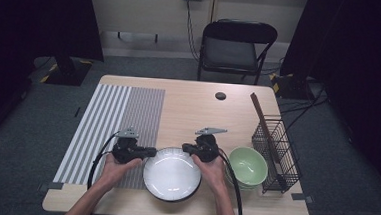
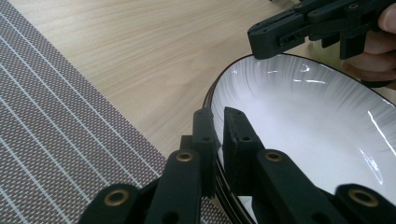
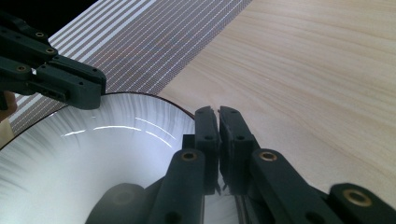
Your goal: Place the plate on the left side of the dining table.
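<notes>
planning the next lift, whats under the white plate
The white plate rests on the wooden table, its left edge over the striped mat. Directly beneath it is covered.

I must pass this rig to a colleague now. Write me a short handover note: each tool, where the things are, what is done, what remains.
Left tool: shut on the left rim of the round white plate with a dark edge.
Right tool: shut on the plate's right rim.
The plate is near the front edge of the light wooden table, right of the grey striped placemat. The pale green bowl stands to its right, beside the black wire rack.
Done: both rims gripped.
Left: probably lifting and placing the plate; the destination is not evident.
</notes>
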Available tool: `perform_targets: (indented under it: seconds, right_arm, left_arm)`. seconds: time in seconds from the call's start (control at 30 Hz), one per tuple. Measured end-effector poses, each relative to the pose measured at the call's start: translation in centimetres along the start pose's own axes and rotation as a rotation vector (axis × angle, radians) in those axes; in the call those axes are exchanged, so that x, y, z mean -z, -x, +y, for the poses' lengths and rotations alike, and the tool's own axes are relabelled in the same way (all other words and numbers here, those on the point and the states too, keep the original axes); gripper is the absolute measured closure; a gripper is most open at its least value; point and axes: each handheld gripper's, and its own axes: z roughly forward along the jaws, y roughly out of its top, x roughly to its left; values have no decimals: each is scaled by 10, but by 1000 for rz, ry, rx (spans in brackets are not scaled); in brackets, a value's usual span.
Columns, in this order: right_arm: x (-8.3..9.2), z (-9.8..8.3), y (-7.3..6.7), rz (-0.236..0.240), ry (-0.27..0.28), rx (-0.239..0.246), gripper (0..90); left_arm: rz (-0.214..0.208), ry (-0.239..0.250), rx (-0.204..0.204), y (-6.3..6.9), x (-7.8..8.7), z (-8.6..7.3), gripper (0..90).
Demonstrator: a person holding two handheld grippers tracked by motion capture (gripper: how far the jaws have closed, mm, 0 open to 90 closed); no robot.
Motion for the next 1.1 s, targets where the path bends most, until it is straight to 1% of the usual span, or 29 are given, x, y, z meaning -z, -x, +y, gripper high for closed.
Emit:
perform_targets:
  seconds: [0.1, 0.13, 0.17, 0.23, 0.33, 0.37, 0.43, 0.5, 0.6, 0.63, 0.73, 0.77, 0.8, 0.9, 0.97, 1.03, 1.07, 1.1]
  right_arm:
    - [0, -1, 0, -4, -1, -6, 870]
    - [1, -2, 0, -2, 1, 1, 871]
    - [2, -4, 0, 3, 2, -2, 871]
    - [3, -5, 0, 7, -3, -3, 871]
    - [4, -5, -2, 3, -1, -2, 871]
    - [5, -6, -2, 4, -3, -4, 871]
    - [6, -8, -3, 8, -7, -10, 868]
    - [7, -11, -4, 10, 1, -10, 868]
    - [7, -12, -5, 8, 2, -10, 867]
    - [7, -13, -7, 12, 0, -12, 868]
    - [5, -14, -10, 25, 4, -13, 866]
    - [4, -14, -12, 28, 2, -10, 865]
    - [3, -13, -13, 24, 2, -7, 864]
    - [3, -13, -14, 20, 1, 3, 861]
    - [3, -14, -13, 24, -7, 3, 849]
    - [3, -16, -11, 38, 0, -12, 806]
    - [2, -18, -11, 27, -7, -9, 796]
    - [2, -19, -11, 27, -13, -12, 783]
  left_arm:
    - [12, -11, -7, 1, 0, 0, 822]
    - [19, -7, -1, 2, -1, 1, 826]
    - [29, -10, -8, 2, 0, 1, 856]
    - [10, -2, 6, -1, 0, 0, 860]
    - [4, -4, 3, -1, 0, 0, 861]
    - [11, -13, -2, -1, 0, 0, 861]
    - [7, -11, -6, 0, 0, 0, 856]
    - [7, -12, -10, 0, 0, 0, 832]
    - [-11, -7, -3, 0, -1, 0, 809]
    - [-7, -9, -7, 0, -1, 0, 811]
    - [-5, -11, -4, -1, 0, 0, 818]
    - [-11, -11, -3, -1, 0, 0, 835]
    - [-11, -11, -3, -1, 0, 0, 854]
    - [-11, -14, -8, -1, 0, 0, 857]
    - [-6, -19, -13, 0, 0, 1, 858]
    - [-5, -18, -8, 0, 0, 1, 860]
    - [-1, -19, -15, 1, 1, 1, 860]
    - [2, -16, -13, 0, 2, 1, 861]
